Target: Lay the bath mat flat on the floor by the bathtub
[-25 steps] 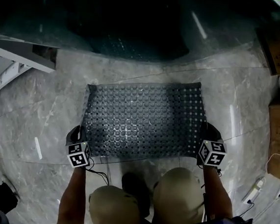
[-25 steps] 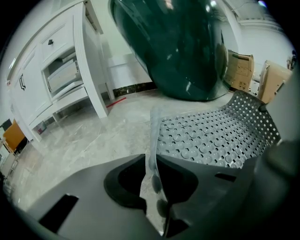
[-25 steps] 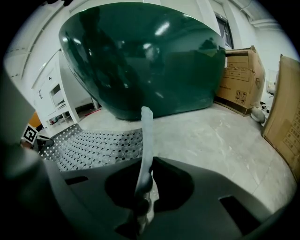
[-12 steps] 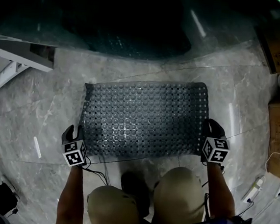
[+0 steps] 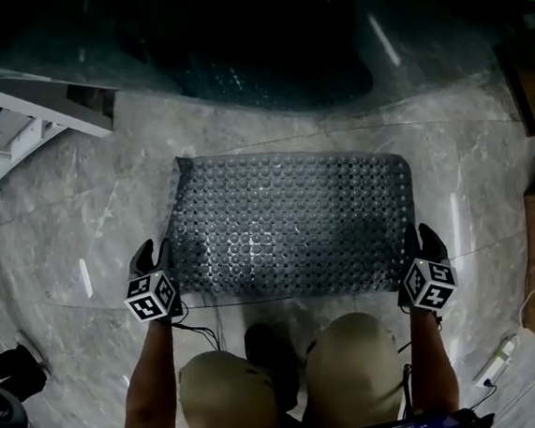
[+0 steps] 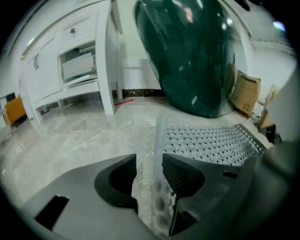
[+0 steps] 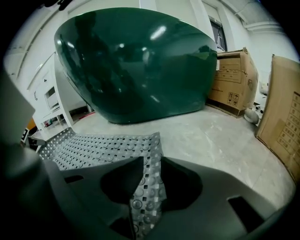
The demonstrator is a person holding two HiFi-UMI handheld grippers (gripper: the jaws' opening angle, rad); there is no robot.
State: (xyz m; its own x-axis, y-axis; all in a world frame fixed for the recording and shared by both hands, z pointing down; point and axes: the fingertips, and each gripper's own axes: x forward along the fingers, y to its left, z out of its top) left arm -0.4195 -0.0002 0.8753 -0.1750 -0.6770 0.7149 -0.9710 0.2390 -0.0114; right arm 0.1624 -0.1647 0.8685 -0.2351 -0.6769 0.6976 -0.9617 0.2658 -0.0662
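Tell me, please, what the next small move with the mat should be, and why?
Probably open the right gripper so its corner drops flat. The left gripper has just been opening its jaws; they stand apart, with the edge of the bath mat loose between them, while the right jaws pinch the other corner, raised off the floor by the bathtub.

Bathroom: dark green freestanding bathtub (image 7: 136,65), grey marble floor (image 5: 62,198), white cabinets (image 6: 70,61), cardboard boxes (image 7: 234,79) nearby.

Glossy grey marble floor (image 5: 70,208) carries pale streaks of reflected light. A white cabinet (image 6: 79,61) with open shelves stands at the left. Brown cardboard boxes (image 7: 234,77) stand at the right.
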